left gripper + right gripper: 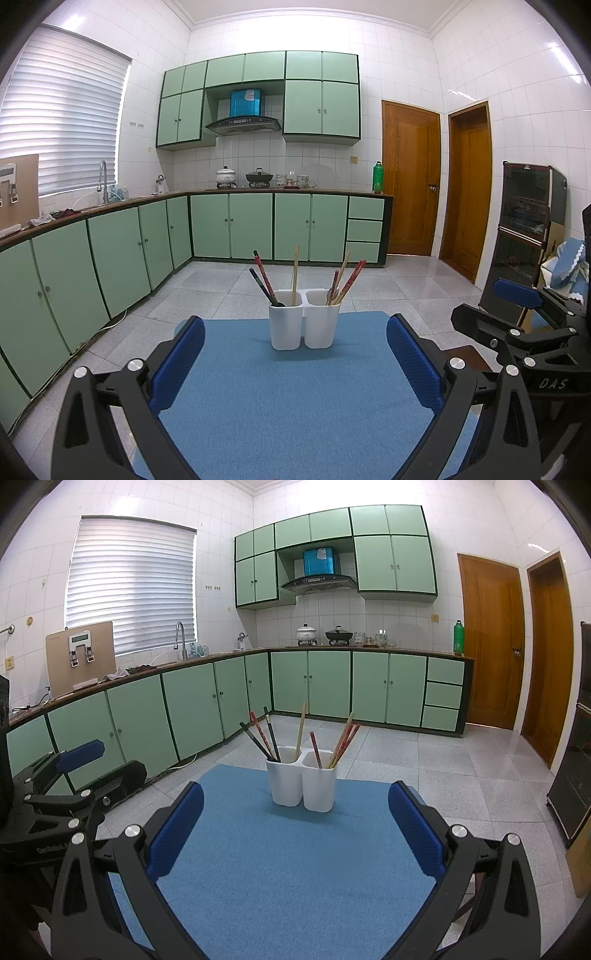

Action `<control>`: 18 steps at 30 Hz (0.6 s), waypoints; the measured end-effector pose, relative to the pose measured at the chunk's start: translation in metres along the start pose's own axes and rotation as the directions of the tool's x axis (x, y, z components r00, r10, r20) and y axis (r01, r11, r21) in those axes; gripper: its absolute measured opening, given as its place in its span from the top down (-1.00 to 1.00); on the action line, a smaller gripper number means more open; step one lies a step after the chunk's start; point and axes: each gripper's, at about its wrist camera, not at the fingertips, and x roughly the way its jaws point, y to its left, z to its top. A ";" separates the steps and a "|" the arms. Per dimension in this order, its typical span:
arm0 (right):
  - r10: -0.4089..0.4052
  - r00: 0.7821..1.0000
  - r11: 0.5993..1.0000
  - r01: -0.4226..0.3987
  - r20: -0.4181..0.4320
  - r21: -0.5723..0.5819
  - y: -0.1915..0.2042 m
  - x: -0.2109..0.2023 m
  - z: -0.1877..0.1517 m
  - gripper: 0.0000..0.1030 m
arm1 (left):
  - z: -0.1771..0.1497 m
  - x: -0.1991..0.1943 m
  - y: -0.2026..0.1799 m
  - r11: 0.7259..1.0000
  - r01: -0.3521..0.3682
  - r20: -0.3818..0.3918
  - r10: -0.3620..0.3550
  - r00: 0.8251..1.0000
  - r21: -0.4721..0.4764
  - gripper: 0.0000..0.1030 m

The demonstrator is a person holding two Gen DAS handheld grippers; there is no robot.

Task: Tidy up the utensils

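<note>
Both wrist cameras are looking forward low over the blue mat point(295, 387), facing the white holder point(303, 325) near at 12 o'clock. Both are sharing the green cabinets point(332, 679) and wooden doors point(491, 638) beyond.

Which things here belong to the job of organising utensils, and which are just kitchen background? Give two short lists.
Part of the job:
white two-compartment holder
chopsticks standing in both compartments
blue mat under the holder
left gripper, open
right gripper, open

Just background:
pots on the counter
green bottle
faucet
wooden doors
</note>
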 end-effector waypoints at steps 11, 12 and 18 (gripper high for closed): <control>0.002 1.000 1.000 -0.002 -0.001 -0.002 0.002 0.001 -0.001 -0.88 | 0.001 -0.001 -0.001 1.000 0.000 -0.002 0.000 1.000 0.002 -0.88; 0.002 1.000 1.000 -0.002 -0.002 -0.002 0.003 0.001 -0.001 -0.88 | 0.001 0.000 -0.001 1.000 0.000 -0.002 0.000 1.000 0.002 -0.88; 0.002 1.000 1.000 -0.002 -0.003 -0.001 0.004 0.002 -0.002 -0.88 | 0.001 0.000 -0.001 1.000 -0.001 -0.002 0.001 1.000 0.002 -0.88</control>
